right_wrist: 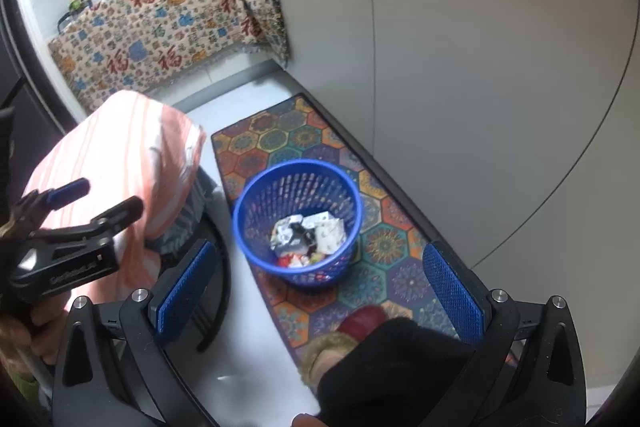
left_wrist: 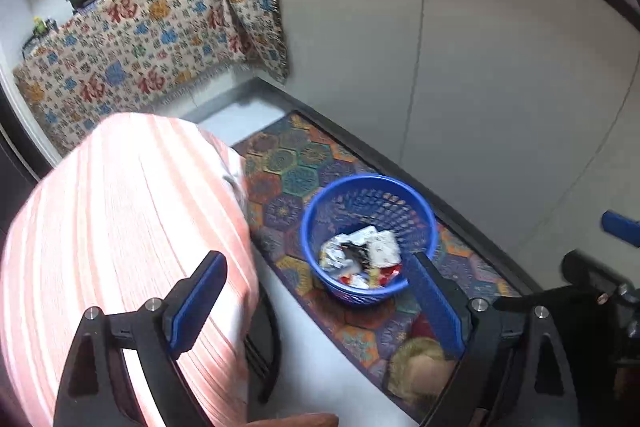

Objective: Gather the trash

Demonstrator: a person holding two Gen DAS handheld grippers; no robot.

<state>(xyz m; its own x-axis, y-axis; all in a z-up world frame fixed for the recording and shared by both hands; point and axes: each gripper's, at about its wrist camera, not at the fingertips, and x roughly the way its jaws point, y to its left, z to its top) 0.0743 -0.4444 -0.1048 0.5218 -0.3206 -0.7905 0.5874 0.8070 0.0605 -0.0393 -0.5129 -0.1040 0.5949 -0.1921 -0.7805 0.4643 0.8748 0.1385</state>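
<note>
Left wrist view: the left gripper has its jaws spread wide with nothing between the blue ribbed pads; it hangs above and to the near side of the blue basket. The basket is round, of perforated plastic lattice, and stands upright on a floor mat printed with coloured hexagon medallions. Inside the basket lies the trash: crumpled white and dark wrappers with some red scraps, filling only the bottom. A pink-striped cloth, soft and draped over a rounded form, fills the left foreground. A slipper with a furry edge shows on the mat near the bottom. Right wrist view: the right gripper is likewise fully spread and empty, aimed down at the same basket, whose trash is visible in the bottom. The left gripper appears at the left edge, in front of the striped cloth. No loose litter is visible on the mat or on the pale floor beside it. Judgement: the deposit step looks complete; whether more trash remains elsewhere cannot be told from here.
</note>
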